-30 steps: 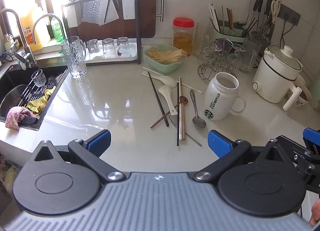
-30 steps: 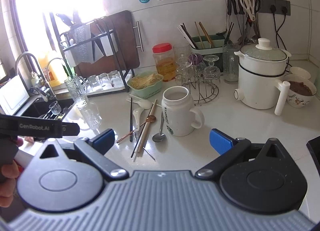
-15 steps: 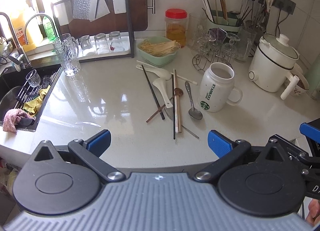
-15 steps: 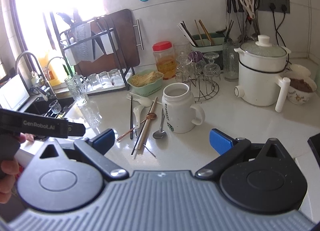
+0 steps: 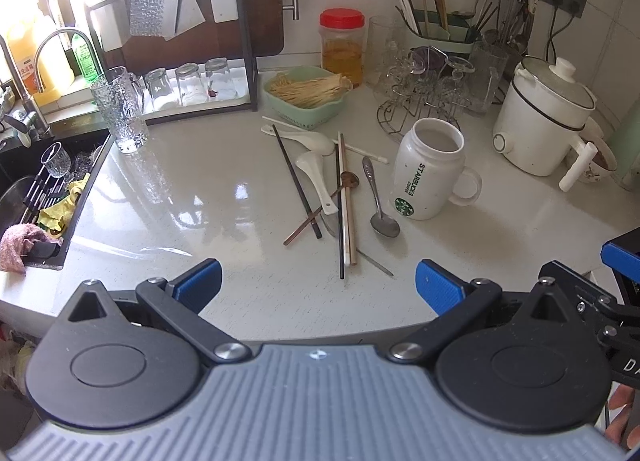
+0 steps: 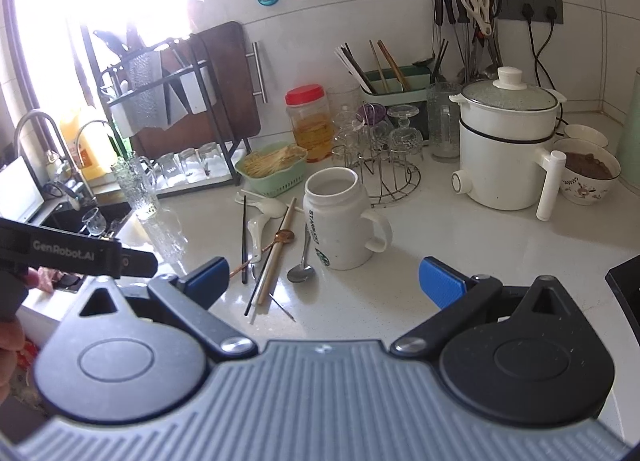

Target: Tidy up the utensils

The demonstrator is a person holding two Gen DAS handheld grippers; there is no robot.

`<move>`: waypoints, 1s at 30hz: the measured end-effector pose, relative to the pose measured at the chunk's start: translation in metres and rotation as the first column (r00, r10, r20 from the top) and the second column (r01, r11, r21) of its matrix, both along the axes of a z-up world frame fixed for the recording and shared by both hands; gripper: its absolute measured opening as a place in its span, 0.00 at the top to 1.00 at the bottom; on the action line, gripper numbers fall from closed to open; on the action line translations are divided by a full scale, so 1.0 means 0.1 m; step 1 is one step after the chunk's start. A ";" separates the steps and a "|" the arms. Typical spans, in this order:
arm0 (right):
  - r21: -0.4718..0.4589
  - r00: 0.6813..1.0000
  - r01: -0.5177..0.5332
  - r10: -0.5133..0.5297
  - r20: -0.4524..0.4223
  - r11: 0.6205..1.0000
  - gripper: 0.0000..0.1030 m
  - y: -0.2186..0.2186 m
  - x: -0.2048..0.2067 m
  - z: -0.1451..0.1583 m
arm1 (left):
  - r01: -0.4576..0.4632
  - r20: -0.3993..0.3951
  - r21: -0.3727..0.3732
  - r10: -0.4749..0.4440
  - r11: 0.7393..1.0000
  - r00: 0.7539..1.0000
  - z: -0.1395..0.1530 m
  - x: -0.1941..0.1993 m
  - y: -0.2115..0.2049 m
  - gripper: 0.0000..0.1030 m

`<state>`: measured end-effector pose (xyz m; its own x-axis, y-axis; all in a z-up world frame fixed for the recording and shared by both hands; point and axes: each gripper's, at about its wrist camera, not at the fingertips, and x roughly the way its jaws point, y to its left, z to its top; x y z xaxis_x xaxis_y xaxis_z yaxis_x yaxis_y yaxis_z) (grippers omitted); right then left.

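White tabletop (image 5: 208,197): loose utensils (image 5: 340,197) lie scattered just left of the mug (image 5: 428,173). Both my left claw (image 5: 318,281) and right claw (image 6: 324,279) hover wide open, empty, short of them.

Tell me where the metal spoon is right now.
The metal spoon lies flat on the counter, just left of the white Starbucks mug in both views, right of the chopsticks, bowl nearest the camera.

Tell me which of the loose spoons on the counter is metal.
The shiny silver metal spoon, lying alone beside the white Starbucks mug, bowl toward the camera. The two white ceramic soup spoons lie further left among the chopsticks.
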<state>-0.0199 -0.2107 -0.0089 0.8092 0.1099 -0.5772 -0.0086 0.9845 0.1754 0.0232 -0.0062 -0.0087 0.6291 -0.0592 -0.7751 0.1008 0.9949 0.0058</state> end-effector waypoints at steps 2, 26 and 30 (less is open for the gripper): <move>0.006 1.000 -0.004 0.004 0.001 1.000 0.00 0.00 0.02 -0.01 | 0.007 0.000 0.002 -0.007 1.000 1.000 -0.01 0.04 -0.02 0.00; 0.009 0.999 0.026 -0.026 -0.035 1.000 0.00 0.10 0.85 -0.18 | 0.117 -0.010 0.004 -0.117 0.993 0.993 -0.25 1.16 0.09 0.00; -0.044 0.999 0.003 -0.005 -0.054 0.999 0.00 0.20 1.01 -0.23 | 0.147 -0.036 -0.034 -0.148 0.989 0.988 -0.33 1.43 0.14 0.00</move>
